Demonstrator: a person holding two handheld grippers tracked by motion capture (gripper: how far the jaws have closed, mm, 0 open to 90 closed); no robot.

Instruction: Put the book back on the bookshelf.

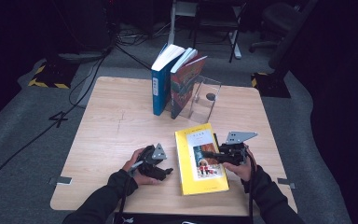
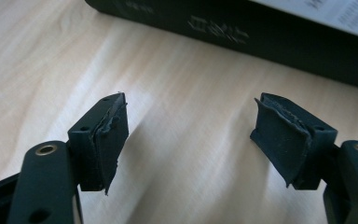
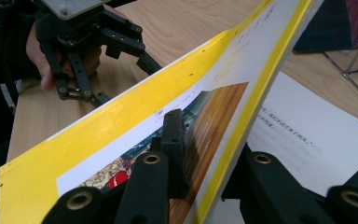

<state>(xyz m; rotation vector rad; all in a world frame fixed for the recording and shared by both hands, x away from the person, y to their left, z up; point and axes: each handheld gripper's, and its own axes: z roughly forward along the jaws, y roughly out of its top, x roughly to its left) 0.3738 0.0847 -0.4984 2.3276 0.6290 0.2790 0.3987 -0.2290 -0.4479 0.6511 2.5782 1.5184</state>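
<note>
Right gripper (image 3: 193, 158): fingers clamped on the front cover of the yellow paperback book (image 1: 200, 158), lying near the bench's (image 1: 116, 126) front-right edge. Left gripper (image 2: 191, 135): fingers spread, empty, just left of the book. Upright books (image 1: 175, 79) stand near the far edge.

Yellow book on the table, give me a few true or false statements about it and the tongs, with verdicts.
1. The right tongs pinch the yellow book's cover. True.
2. The left tongs hold the book. False: they are open over bare table.
3. Two books stand beside a clear stand. True.
4. The yellow book stands upright. False: it lies flat, cover lifted.
</note>
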